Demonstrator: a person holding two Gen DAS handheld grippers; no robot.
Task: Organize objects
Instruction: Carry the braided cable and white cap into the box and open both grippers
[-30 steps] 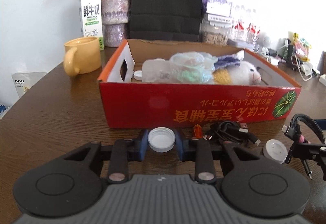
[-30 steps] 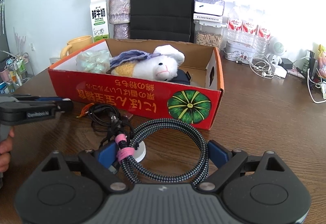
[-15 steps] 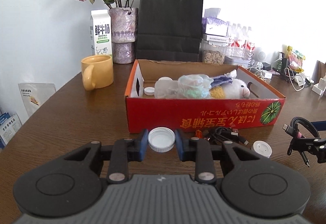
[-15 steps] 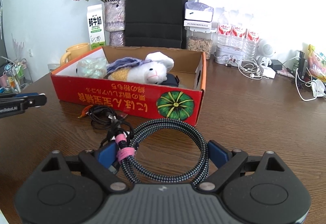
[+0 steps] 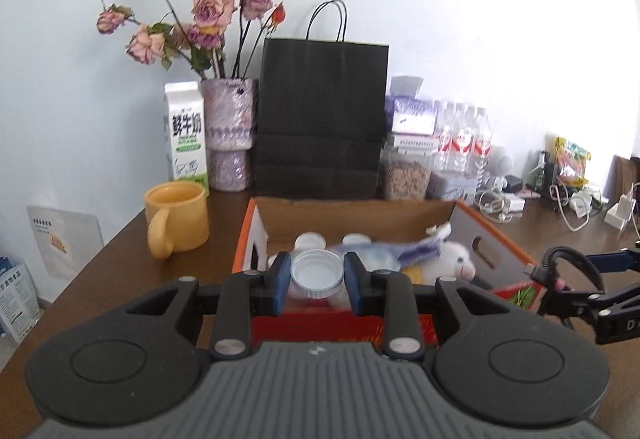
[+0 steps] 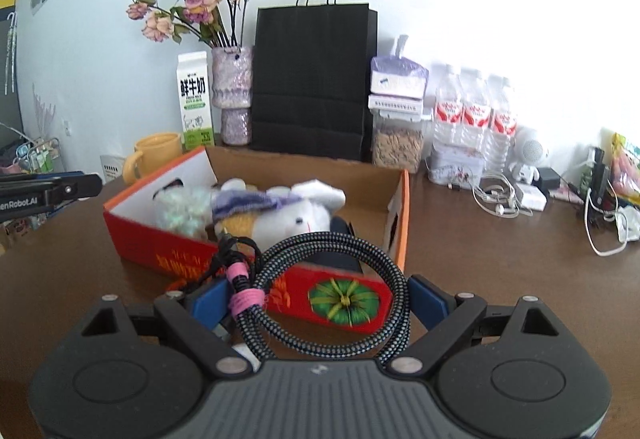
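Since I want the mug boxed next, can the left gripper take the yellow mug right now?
Probably not: the left gripper is shut on a white cap. The yellow mug itself stands unobstructed beside the red box.

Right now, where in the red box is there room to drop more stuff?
The red cardboard box looks full along its front: white plush toy, crinkly plastic bag. Bare cardboard floor shows behind the toy, near the back wall. The back left corner holds white caps.

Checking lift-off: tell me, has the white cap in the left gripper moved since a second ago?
Yes. The white cap, clamped in the left gripper, has risen: it sat low before the red box front, and now shows above that wall.
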